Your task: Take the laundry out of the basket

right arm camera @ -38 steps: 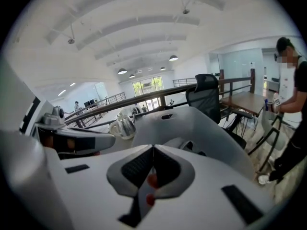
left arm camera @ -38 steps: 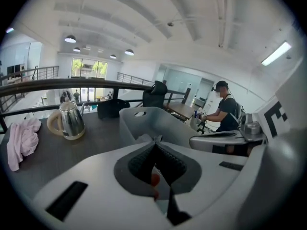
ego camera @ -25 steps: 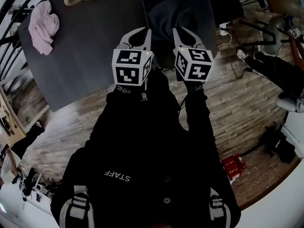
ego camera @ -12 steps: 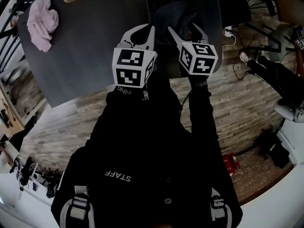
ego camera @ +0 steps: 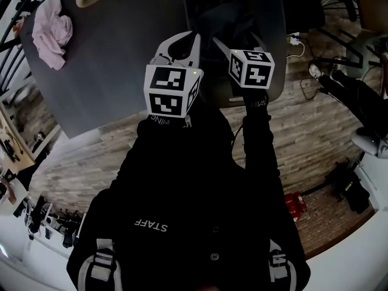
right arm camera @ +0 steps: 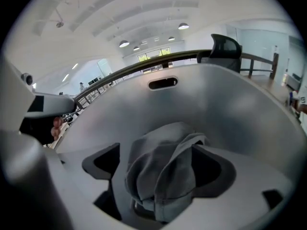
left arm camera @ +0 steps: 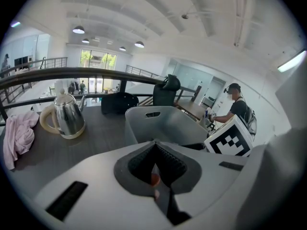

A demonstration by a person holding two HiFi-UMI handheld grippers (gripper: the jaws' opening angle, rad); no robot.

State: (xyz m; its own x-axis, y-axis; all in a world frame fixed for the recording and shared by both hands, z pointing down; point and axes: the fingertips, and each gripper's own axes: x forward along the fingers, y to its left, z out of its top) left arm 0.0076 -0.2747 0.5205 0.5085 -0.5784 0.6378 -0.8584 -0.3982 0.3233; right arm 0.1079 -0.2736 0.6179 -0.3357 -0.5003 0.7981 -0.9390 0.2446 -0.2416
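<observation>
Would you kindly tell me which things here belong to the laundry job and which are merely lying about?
Job: grey laundry basket; grey garment inside it; right tongs, opening with that garment between them.
Lying about: steel kettle; pink cloth on the table, possibly unloaded laundry; black bag.

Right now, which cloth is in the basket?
The crumpled grey cloth, in the grey plastic basket between the jaws of the opening right claw; the pink cloth lies on the dark table.

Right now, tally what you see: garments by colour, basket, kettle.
Pink garment: 1
Grey garment: 1
Basket: 1
Kettle: 1
Total: 4
</observation>
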